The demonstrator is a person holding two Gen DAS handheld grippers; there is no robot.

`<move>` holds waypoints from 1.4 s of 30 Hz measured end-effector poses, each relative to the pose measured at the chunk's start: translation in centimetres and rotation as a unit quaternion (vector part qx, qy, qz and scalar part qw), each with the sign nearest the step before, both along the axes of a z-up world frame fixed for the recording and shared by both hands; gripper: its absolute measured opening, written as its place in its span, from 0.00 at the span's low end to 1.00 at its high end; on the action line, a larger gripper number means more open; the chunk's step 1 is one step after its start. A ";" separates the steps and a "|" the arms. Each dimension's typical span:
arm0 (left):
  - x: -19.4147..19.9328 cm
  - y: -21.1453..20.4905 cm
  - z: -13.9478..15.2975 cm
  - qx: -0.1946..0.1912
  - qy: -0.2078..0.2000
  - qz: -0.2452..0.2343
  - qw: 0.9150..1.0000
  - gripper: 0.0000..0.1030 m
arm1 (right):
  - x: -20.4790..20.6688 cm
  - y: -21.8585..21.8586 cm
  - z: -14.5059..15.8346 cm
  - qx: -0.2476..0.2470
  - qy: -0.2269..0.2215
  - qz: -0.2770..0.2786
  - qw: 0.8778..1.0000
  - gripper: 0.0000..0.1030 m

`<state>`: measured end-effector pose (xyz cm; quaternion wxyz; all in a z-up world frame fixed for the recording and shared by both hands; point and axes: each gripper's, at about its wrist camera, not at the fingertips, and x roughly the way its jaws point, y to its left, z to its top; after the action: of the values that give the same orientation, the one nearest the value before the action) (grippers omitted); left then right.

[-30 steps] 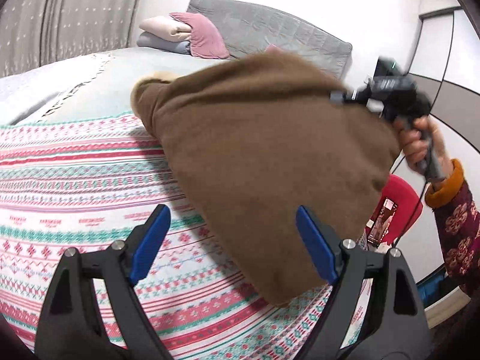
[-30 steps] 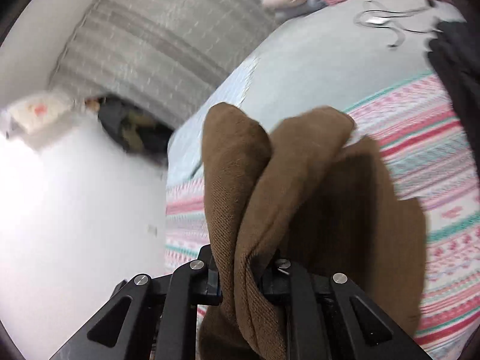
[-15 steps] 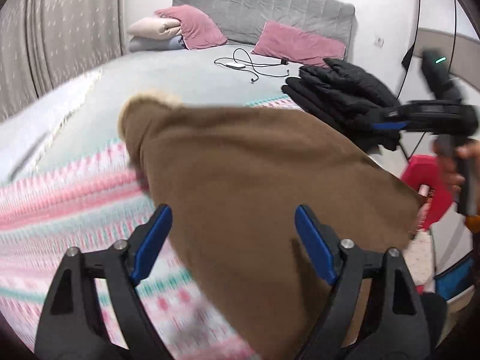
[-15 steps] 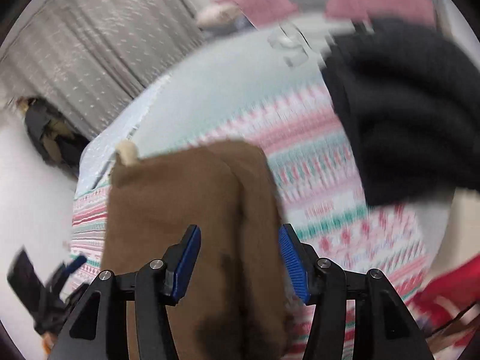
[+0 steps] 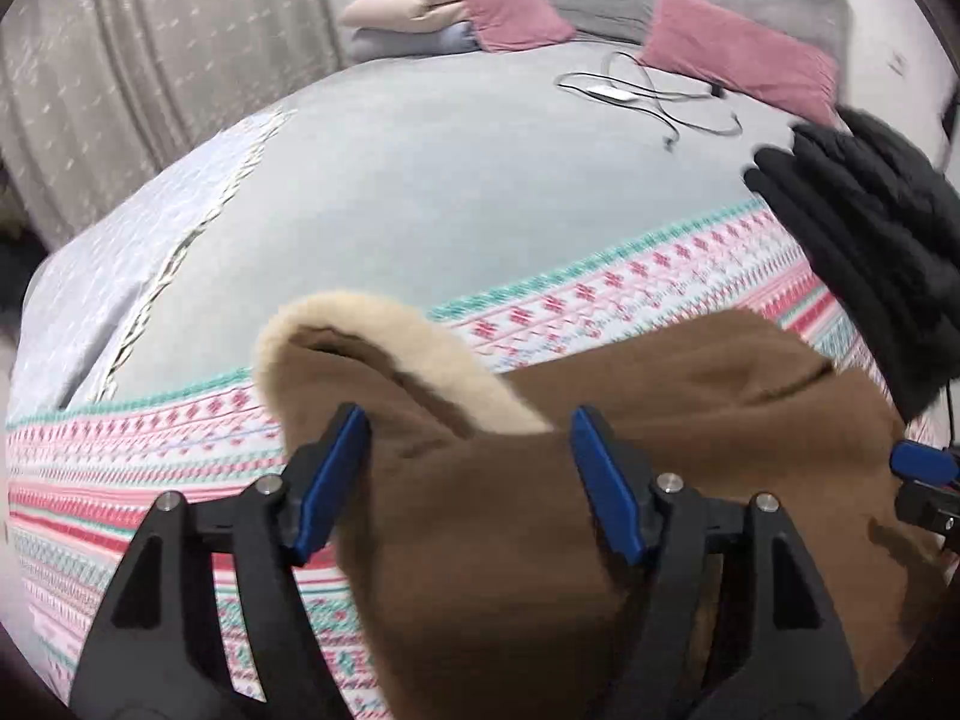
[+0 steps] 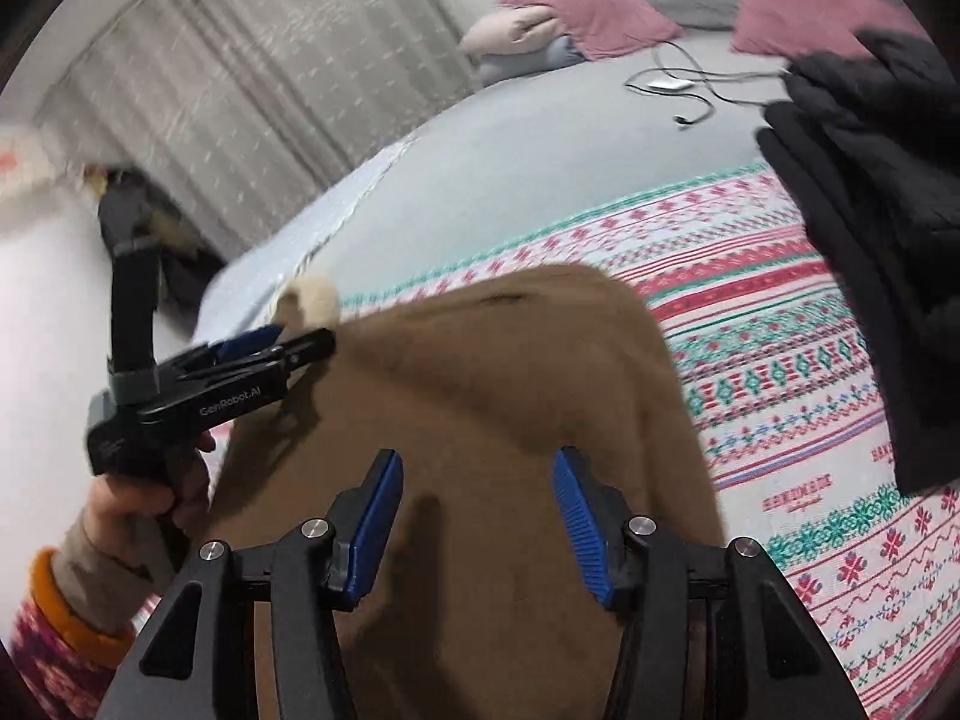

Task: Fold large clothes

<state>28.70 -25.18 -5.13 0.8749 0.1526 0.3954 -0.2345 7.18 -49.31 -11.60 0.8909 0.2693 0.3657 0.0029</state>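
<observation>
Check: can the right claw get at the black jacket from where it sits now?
Probably yes. The right claw is open over the brown garment, holding nothing. The black jacket lies to its right on the patterned blanket, with only bare blanket between them.

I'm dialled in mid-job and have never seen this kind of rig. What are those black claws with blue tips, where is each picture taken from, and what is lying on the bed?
There is no robot arm. A person holds a handheld two-finger gripper in each hand, and each carries a fisheye camera looking forward along its fingers. One picture is from the left gripper, the other from the right gripper; both stand open and hold nothing. In the right view you also see the left gripper from the side, with the person's left hand on its handle.

A brown garment with a cream fleecy lining lies on a patterned blanket spread over the grey bed. A black jacket lies to its right. Further back are pink pillows and a cable.
</observation>
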 end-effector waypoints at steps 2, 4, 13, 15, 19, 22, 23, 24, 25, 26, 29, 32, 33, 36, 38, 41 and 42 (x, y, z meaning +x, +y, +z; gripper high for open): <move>-0.9 2.0 1.1 -0.030 0.018 -0.001 0.999 0.71 | -0.7 -0.4 0.7 -0.025 0.010 -0.008 1.000 0.56; -2.1 4.1 1.7 -0.047 0.044 -0.006 0.998 0.78 | -1.8 -0.9 1.3 -0.056 0.020 -0.010 0.998 0.69; -7.3 11.0 0.3 -0.135 0.262 -0.018 0.955 0.98 | -3.5 -5.2 -1.1 0.074 0.110 0.014 0.991 0.89; -8.3 11.8 -2.0 -0.161 0.320 -0.005 0.934 0.99 | -3.3 -5.9 -2.6 0.118 0.138 0.017 0.983 0.89; -8.9 12.3 -7.8 -0.188 0.421 0.023 0.887 1.00 | -2.6 -6.3 -5.3 0.166 0.172 0.026 0.971 0.91; -8.6 13.0 -10.5 -0.265 0.480 0.033 0.836 1.00 | -2.1 -6.3 -7.7 0.215 0.185 0.037 0.958 0.98; -8.5 13.0 -11.3 -0.291 0.490 0.032 0.821 1.00 | -2.0 -6.3 -8.2 0.228 0.184 0.041 0.955 1.00; -8.5 12.9 -11.6 -0.306 0.487 0.026 0.818 1.00 | -1.9 -6.3 -8.6 0.235 0.177 0.048 0.955 1.00; -8.6 12.6 -11.7 -0.316 0.478 0.017 0.820 1.00 | -1.8 -6.3 -8.7 0.238 0.169 0.056 0.955 1.00; -8.7 12.4 -11.7 -0.320 0.469 0.011 0.823 1.00 | -1.6 -6.2 -8.8 0.239 0.166 0.062 0.955 1.00; -8.6 10.9 -11.5 -0.308 0.452 0.007 0.837 1.00 | -1.0 -5.8 -8.6 0.235 0.168 0.071 0.955 1.00; -8.2 9.7 -11.5 -0.305 0.454 0.002 0.837 1.00 | 0.1 -4.7 -8.4 0.218 0.173 0.077 0.957 1.00; -8.2 9.6 -11.6 -0.311 0.454 -0.003 0.835 1.00 | 0.5 -4.2 -8.1 0.215 0.168 0.083 0.959 1.00; -8.8 10.1 -11.5 -0.323 0.444 -0.006 0.836 0.94 | 1.9 -2.1 -8.7 0.233 0.146 0.107 0.955 0.96; -9.4 11.1 -10.9 -0.329 0.428 0.003 0.842 0.80 | 2.0 -0.7 -8.8 0.242 0.132 0.106 0.956 0.76; -10.6 11.8 -9.5 -0.336 0.403 0.000 0.851 0.69 | 0.8 -0.2 -7.7 0.251 0.104 0.104 0.957 0.46; -10.9 11.8 -8.9 -0.338 0.398 -0.001 0.853 0.67 | 0.3 0.4 -6.6 0.241 0.093 0.104 0.960 0.44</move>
<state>17.82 -13.42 -14.07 0.6399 -0.2581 0.6064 -0.3952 7.44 -48.95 -18.19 0.7563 0.4357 0.4616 0.1584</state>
